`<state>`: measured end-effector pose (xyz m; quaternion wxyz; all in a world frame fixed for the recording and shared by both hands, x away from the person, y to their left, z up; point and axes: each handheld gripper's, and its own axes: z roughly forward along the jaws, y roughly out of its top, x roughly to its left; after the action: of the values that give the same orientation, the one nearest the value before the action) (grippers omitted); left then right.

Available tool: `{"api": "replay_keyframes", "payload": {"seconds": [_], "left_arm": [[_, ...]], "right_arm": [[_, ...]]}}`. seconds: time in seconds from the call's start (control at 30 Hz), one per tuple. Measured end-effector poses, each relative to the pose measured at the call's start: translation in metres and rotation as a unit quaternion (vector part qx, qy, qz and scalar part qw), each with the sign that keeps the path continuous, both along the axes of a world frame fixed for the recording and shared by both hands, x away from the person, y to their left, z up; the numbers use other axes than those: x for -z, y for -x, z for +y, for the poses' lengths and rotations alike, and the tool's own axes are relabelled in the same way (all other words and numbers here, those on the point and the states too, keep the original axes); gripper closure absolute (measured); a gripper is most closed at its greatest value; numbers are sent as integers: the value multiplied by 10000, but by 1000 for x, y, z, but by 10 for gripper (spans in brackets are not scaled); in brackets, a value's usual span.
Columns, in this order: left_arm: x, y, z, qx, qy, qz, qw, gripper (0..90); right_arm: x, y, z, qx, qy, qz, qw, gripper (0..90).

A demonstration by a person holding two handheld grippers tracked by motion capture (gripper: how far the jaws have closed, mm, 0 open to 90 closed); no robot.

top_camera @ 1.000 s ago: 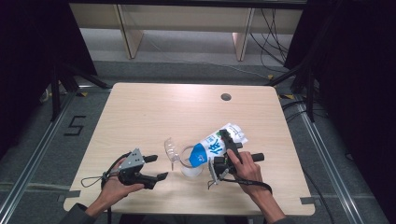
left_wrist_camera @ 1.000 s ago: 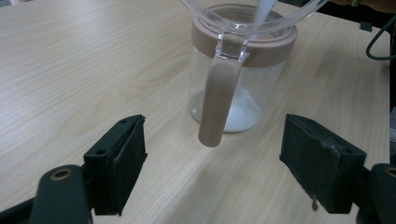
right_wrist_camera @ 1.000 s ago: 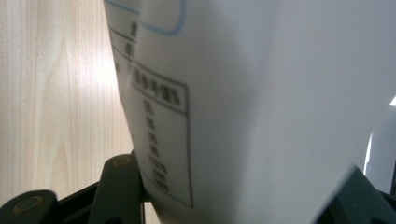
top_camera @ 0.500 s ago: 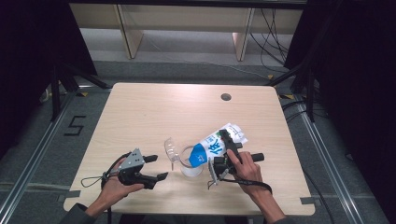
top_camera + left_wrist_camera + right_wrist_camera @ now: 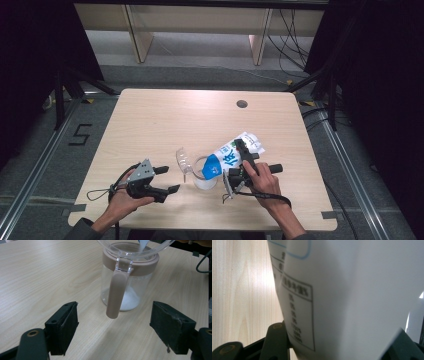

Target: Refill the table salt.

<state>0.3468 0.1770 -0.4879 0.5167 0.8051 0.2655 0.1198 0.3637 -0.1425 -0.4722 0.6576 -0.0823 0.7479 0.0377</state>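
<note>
Nothing has shifted: right tongs (image 5: 239,161) stay clamped on the tilted milk carton (image 5: 231,156) pouring into the jug (image 5: 126,287) near the tabletop's (image 5: 165,120) front edge, left tongs (image 5: 166,179) wide open, empty, so filling continues.

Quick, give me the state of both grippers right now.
Left gripper: open, empty, jaws facing the jar.
Right gripper: shut on the tilted carton, its mouth over the jar.

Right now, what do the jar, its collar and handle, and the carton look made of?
Jar: clear glass or hard plastic, glossy; the white contents show through it. Collar and handle: matte brownish plastic, smooth and moulded. Carton: coated paperboard, printed blue and white, with folded edges and a slight sheen.
</note>
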Motion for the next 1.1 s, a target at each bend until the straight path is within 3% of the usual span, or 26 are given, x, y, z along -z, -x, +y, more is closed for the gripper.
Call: {"api": "replay_keyframes", "payload": {"seconds": [0.37, 0.43, 0.47, 0.53, 0.6, 0.67, 0.73, 1.1], "left_arm": [[0, 0, 0, -3, 3, 2, 10000, 217], [0, 0, 0, 1, 3, 2, 10000, 217], [0, 0, 0, 0, 1, 2, 10000, 217], [0, 0, 0, -2, 2, 2, 10000, 217], [0, 0, 0, 1, -14, -7, 10000, 217], [0, 0, 0, 0, -15, -6, 10000, 217], [0, 1, -1, -30, 8, 24, 10000, 217], [0, 1, -1, -24, 6, 18, 10000, 217]], "right_arm": [[0, 1, 0, 78, 2, -19, 10000, 489], [-4, -2, 2, -186, 319, -143, 9992, 491], [-4, -1, 2, -176, 333, -152, 9992, 493], [0, 0, 0, -39, 27, -54, 10000, 495], [0, -1, 0, -101, 38, -100, 9999, 495], [-3, -1, 2, -106, 279, -124, 9995, 495], [0, 0, 1, 0, 55, -50, 10000, 496], [1, 2, 2, 23, 75, -82, 9999, 501]]}}
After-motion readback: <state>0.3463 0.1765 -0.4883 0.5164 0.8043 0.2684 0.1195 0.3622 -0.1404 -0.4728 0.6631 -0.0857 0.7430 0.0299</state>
